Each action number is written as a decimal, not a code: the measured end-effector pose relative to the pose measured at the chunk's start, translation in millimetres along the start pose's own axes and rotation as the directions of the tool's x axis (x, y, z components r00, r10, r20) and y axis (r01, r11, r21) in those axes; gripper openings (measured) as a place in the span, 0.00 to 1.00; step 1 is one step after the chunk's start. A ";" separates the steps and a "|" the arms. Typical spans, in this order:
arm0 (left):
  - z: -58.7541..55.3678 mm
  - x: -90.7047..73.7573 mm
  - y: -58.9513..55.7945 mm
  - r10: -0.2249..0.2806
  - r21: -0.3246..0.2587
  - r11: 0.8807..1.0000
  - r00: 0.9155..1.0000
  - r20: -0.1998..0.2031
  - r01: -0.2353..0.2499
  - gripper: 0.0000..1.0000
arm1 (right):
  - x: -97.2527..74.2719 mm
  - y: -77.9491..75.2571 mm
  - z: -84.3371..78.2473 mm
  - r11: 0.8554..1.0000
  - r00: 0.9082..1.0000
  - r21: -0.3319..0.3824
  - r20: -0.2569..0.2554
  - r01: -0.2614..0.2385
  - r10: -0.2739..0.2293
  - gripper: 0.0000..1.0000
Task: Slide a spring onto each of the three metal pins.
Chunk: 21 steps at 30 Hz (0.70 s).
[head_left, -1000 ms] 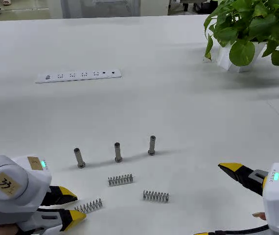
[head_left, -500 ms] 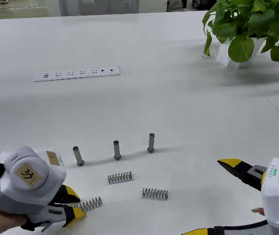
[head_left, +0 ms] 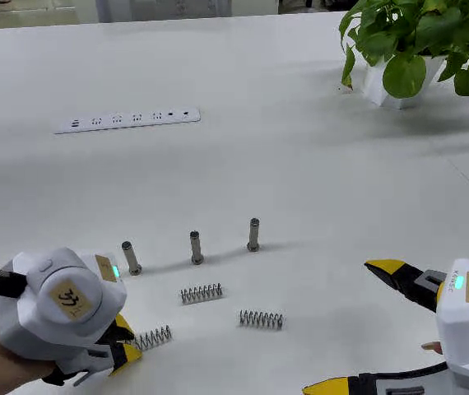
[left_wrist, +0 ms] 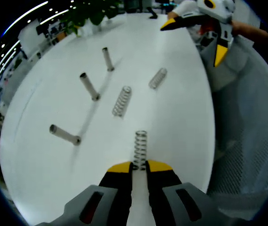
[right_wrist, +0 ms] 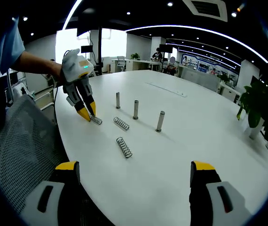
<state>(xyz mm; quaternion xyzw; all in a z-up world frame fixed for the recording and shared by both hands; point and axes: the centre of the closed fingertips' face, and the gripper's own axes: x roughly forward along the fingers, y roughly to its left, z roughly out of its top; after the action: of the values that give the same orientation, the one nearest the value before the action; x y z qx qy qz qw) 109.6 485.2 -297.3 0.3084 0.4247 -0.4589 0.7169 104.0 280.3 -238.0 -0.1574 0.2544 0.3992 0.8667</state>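
Metal coil spring (left_wrist: 140, 147) in left gripper (left_wrist: 139, 165)

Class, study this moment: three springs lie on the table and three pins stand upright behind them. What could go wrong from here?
1. The left gripper pinches the nearest spring only by its end, so the spring may droop, bend or pop free when lifted.
2. The leftmost pin stands upright in a close row with the others, so a sideways bump while threading could topple one.
3. The right gripper is open and well away, so it cannot steady anything.
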 end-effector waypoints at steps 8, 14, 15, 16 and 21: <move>0.5 -1.0 -1.3 0.025 -0.040 0.999 0.999 0.028 -0.024 0.11 | -0.8 0.4 0.6 1.000 1.000 -0.003 0.003 0.000 0.000 0.99; 7.9 -0.3 -4.7 0.036 -0.184 0.983 0.990 0.135 -0.011 0.10 | -6.4 -3.9 7.7 0.997 0.999 0.075 0.051 0.001 -0.005 0.98; 11.6 -1.4 -6.2 0.039 -0.201 0.980 0.986 0.160 -0.006 0.10 | -7.1 -4.9 8.3 0.996 0.998 0.090 0.055 0.000 -0.005 0.98; 13.4 -2.3 -6.9 0.041 -0.207 0.978 0.985 0.169 -0.005 0.10 | -7.3 -5.2 8.6 0.996 0.998 0.090 0.057 0.001 -0.007 0.98; 26.1 -8.6 -9.8 0.054 -0.251 0.968 0.970 0.237 0.008 0.10 | -4.3 0.4 5.8 0.997 0.999 0.078 0.039 -0.016 0.013 0.98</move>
<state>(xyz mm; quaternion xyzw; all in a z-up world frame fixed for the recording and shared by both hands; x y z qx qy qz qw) 107.3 463.1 -278.4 0.1622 0.3850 -0.4274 0.8018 103.2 280.7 -230.8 -0.1138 0.2545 0.3982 0.8739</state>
